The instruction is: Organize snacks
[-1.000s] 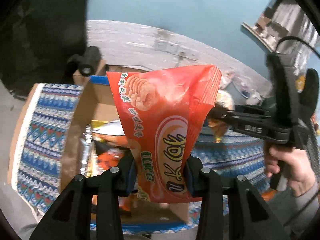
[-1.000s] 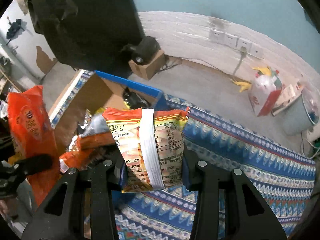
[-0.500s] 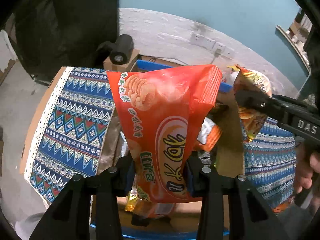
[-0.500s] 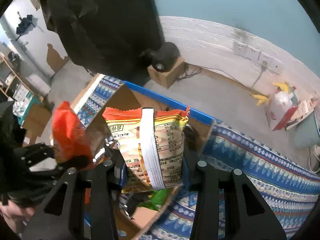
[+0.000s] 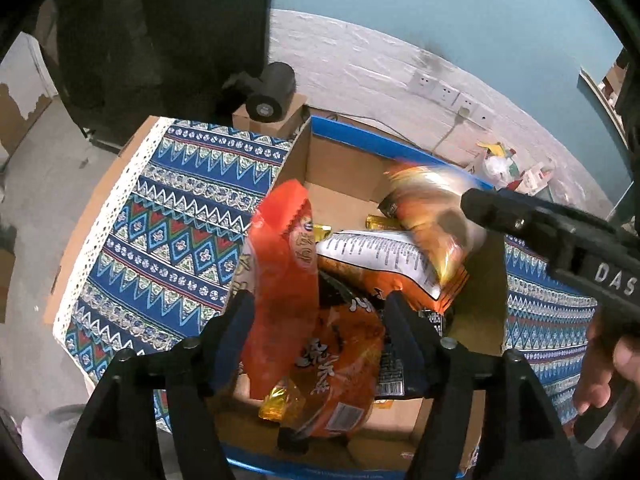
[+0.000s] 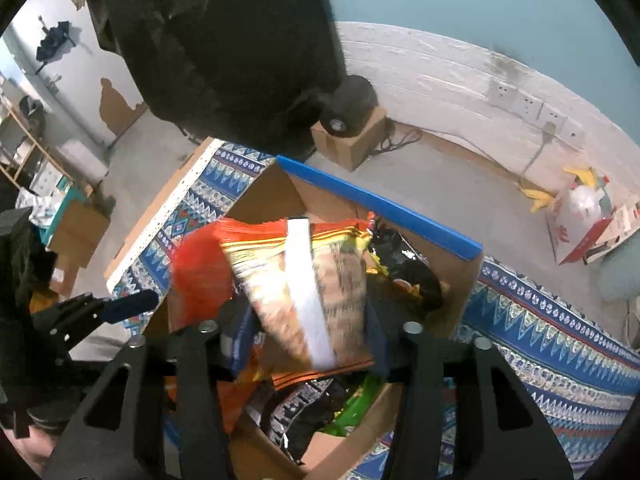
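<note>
Both grippers are over the box [image 5: 344,168] now, which sits on the patterned cloth [image 5: 168,216].

Left gripper [image 5: 320,320]: its fingers [image 5: 236,328] are spread wide, and the red bag [image 5: 280,280] stands tilted between them, leaning toward the left finger, its lower end down among the packets in the box. Whether the pads touch it, I cannot tell; the jaws look released.

Right gripper [image 6: 308,332]: the yellow bag [image 6: 316,288], white seam facing the camera, is blurred and tilted between the fingers [image 6: 376,336], above the box's right side. The jaws stand apart around it; whether they grip it, I cannot tell.

In the left view the yellow bag [image 5: 432,220] hangs at the right gripper's tip [image 5: 480,208], over the far right of the box. An orange packet [image 5: 340,364] lies near in the box, a white-backed packet [image 5: 380,256] behind it.
</note>
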Tool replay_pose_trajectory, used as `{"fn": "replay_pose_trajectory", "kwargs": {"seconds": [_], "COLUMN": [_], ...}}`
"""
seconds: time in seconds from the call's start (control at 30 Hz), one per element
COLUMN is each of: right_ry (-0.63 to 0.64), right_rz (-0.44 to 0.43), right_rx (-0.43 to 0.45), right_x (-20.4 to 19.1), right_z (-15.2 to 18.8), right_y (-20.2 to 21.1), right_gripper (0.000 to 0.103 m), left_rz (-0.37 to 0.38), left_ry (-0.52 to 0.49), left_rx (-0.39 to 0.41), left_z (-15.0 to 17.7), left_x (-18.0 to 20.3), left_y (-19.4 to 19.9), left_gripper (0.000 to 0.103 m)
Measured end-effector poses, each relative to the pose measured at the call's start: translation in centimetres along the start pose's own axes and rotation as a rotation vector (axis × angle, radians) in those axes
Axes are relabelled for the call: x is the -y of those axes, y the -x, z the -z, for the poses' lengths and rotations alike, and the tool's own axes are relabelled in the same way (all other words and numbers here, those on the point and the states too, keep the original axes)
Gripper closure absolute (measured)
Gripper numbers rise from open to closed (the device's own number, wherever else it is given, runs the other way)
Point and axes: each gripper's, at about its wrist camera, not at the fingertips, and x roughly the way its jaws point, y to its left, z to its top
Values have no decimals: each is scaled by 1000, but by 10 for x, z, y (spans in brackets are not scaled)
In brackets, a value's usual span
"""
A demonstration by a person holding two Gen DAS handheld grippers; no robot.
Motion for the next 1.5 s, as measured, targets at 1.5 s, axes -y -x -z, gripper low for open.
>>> {"fn": "replay_pose_trajectory", "kwargs": {"seconds": [1.5], "right_ry": [-6], "right_rz": [242], "right_rx": [206], "right_x": [56], "right_z": [96], "right_y": [144], "right_gripper": [26], "left_rz": [-50], "left_ry": [-262], "left_rx": [215], "left_z": [28], "left_x": [91], "left_y": [90], "left_gripper": [7]}}
